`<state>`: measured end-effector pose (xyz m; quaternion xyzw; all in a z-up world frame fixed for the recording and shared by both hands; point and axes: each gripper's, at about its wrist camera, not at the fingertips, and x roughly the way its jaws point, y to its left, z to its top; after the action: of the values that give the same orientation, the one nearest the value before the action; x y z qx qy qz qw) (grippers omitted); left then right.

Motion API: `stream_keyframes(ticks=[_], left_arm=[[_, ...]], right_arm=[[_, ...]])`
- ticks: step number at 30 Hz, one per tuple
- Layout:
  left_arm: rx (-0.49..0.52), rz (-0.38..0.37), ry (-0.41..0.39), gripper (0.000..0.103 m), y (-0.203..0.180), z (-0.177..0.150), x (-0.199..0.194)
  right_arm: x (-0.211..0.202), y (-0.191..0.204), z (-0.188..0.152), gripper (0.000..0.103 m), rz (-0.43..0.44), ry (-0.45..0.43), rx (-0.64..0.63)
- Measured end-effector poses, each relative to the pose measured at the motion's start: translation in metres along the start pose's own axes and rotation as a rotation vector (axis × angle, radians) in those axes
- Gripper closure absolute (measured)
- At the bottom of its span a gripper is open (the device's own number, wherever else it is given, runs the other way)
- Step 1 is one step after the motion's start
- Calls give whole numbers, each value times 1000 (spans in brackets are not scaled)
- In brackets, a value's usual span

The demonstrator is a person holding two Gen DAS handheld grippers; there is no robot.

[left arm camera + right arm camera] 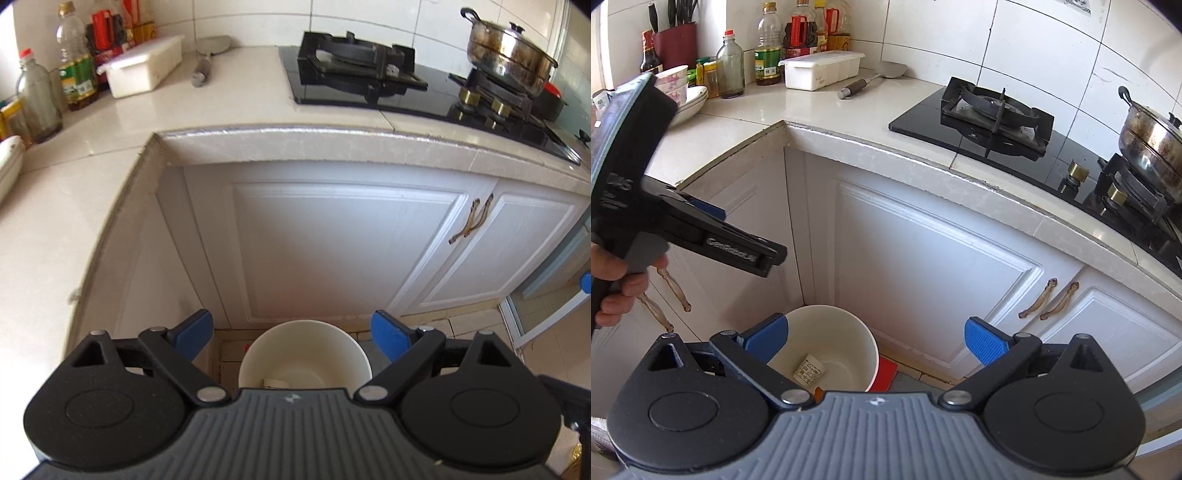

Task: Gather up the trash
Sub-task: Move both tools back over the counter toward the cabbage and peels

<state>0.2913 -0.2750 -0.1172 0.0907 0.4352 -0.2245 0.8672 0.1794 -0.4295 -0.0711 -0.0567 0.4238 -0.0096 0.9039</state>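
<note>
A white round trash bin (304,354) stands on the floor in the counter's corner, below both grippers. It also shows in the right wrist view (831,347), with a small printed paper cup (809,371) lying inside. My left gripper (291,334) is open and empty above the bin. My right gripper (875,341) is open and empty, above the bin's right side. The left gripper's body (683,229) shows at the left of the right wrist view, held by a hand.
White cabinet doors (332,251) stand behind the bin. The counter (92,155) carries bottles (768,48), a white box (820,70), a spatula (871,81) and bowls (687,99). A black gas hob (997,114) with a steel pot (1152,144) is at the right.
</note>
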Motion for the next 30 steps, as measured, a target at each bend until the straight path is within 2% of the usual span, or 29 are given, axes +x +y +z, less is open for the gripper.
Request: stream_keyframes(ticks=[5,11,21,30], left_arm=[[-14,57,-36,11,13,-6,-35],[-86,144,-78,11,42,-19,-75],[-219,334,-101,10,96,-56,-132],[-374,498,-100,9,137,-101,-172]], right_arm=[[2,9,12,0,44,-21,-42],[10,36,33,0,150,-51,-125],[23,113,76,0,363,-110,-325],[29,193,100,0,530,-133,-491]])
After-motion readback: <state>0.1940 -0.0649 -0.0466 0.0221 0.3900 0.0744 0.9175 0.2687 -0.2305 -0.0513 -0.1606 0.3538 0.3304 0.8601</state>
